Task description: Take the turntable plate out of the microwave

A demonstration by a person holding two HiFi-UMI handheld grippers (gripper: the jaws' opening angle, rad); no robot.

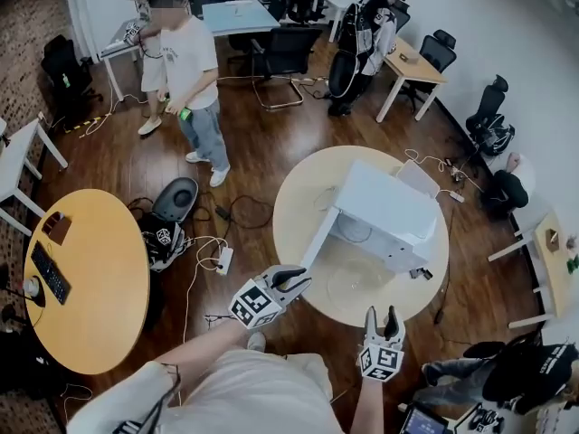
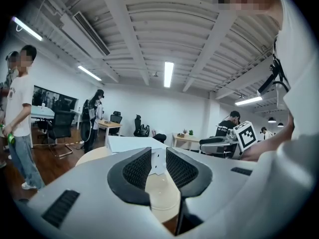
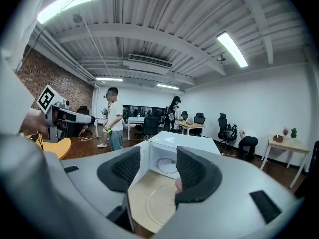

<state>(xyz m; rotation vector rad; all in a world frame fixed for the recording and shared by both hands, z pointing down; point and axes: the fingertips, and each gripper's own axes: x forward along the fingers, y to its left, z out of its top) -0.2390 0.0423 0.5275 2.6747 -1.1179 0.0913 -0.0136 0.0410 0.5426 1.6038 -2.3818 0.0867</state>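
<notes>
Apparently the plate (image 1: 357,283) already lies on the table (image 1: 303,197) before the open microwave (image 1: 384,202); the left gripper (image 1: 298,280) and right gripper (image 1: 382,315) are empty, jaws apart, so little remains.

- Left gripper (image 1: 291,280): pale grey shell, black ribbed pads (image 2: 137,169), black-and-white marker cube (image 1: 254,306) behind its jaws.
- Right gripper (image 1: 381,316): same build.
- Cream short-sleeved shirt (image 1: 244,391).

A person in a white T-shirt and jeans (image 1: 194,70) stands on the dark wooden floor (image 1: 262,152) at eleven o'clock, with a blue-topped table (image 1: 237,14) at twelve behind them. At eight o'clock a round yellow table (image 1: 99,306) bears a black keyboard (image 1: 50,272), and a white power strip (image 1: 223,260) lies on the floor beside it. At one o'clock stands a wooden table (image 1: 412,66) with a black office chair (image 1: 441,52).
</notes>
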